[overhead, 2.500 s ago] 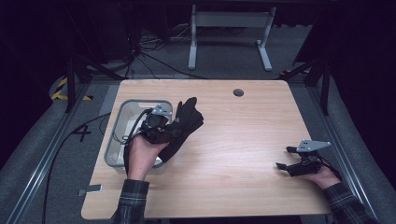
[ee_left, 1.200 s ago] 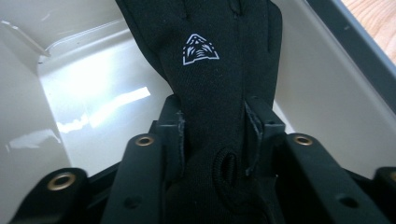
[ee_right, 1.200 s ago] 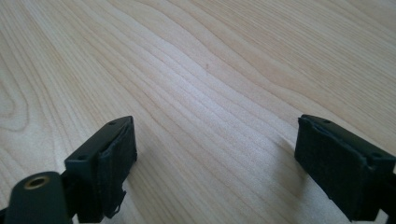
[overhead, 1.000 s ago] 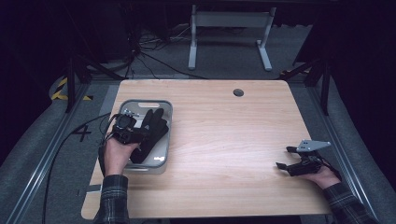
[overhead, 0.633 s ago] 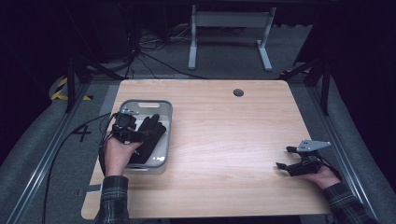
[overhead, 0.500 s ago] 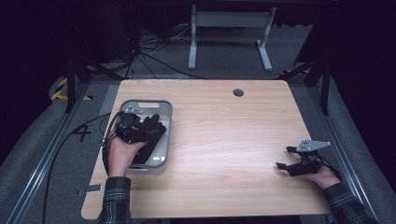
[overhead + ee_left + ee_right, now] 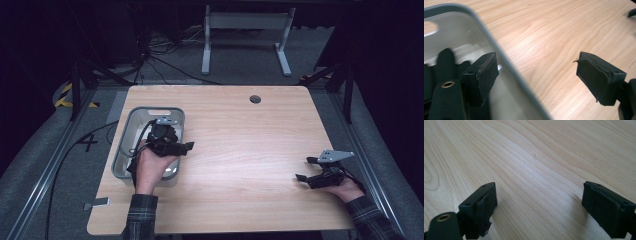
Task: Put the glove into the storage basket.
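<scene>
wooden table: grey bin lies lengthwise front-to-back; left gripper spread wide astride its rim, right gripper wide

In the left gripper view the grey bin runs off the top, left and bottom edges, and its rim is blurred. A dark object lies in it — soft-edged, partly behind the near jaw, too unclear to name. In the high view the left hand and left gripper cover much of the bin's inside — its contents there cannot be told.
</scene>
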Demonstrator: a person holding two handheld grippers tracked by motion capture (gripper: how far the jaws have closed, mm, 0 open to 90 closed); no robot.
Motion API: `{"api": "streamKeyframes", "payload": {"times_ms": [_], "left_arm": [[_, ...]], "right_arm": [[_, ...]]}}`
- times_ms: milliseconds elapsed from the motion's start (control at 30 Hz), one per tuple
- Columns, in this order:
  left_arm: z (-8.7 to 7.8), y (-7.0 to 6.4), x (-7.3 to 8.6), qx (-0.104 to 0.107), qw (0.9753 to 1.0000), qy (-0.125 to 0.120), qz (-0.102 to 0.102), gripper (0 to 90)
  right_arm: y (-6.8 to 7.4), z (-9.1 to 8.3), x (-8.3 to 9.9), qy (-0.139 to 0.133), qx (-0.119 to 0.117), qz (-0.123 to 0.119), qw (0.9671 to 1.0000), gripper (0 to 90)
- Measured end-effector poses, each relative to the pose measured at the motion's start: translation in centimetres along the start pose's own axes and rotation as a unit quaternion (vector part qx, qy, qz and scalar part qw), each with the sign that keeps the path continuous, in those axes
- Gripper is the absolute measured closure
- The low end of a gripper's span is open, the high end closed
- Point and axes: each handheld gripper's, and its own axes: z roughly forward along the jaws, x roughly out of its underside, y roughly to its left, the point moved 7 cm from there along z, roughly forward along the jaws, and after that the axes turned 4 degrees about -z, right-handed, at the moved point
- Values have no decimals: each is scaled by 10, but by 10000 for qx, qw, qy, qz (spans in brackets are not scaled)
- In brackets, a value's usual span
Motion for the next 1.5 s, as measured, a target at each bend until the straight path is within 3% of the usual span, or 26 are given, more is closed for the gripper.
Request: {"api": "streamKeyframes", "payload": {"times_ms": [200,233,333,533,800,933,1100,1300,1367,1500], "left_arm": [[16,-32,0,171,9995,32,249,171],[16,-32,0,171,9995,32,249,172],[31,-54,4,323,9984,129,448,170],[54,-75,14,416,9971,267,570,163],[79,-93,30,442,9956,288,772,155],[93,-100,42,467,9941,452,866,153],[108,-105,56,272,9933,559,970,127],[121,-103,68,152,9898,861,1126,78],[123,-105,70,100,9890,770,1261,63],[125,-105,72,175,9895,627,1291,15]], "right_arm": [[0,0,0,0,-1,-1,10000,133],[0,0,0,0,0,-1,10000,132],[0,0,0,-3,2,1,10000,132],[0,0,0,1,0,-1,10000,132],[0,0,0,-1,0,0,10000,133],[0,0,0,-3,2,0,10000,132],[0,0,0,-3,3,1,10000,133],[0,0,0,3,10,-6,10000,132],[0,0,1,2,8,-5,10000,132],[0,0,1,1,8,-6,10000,133]]}}
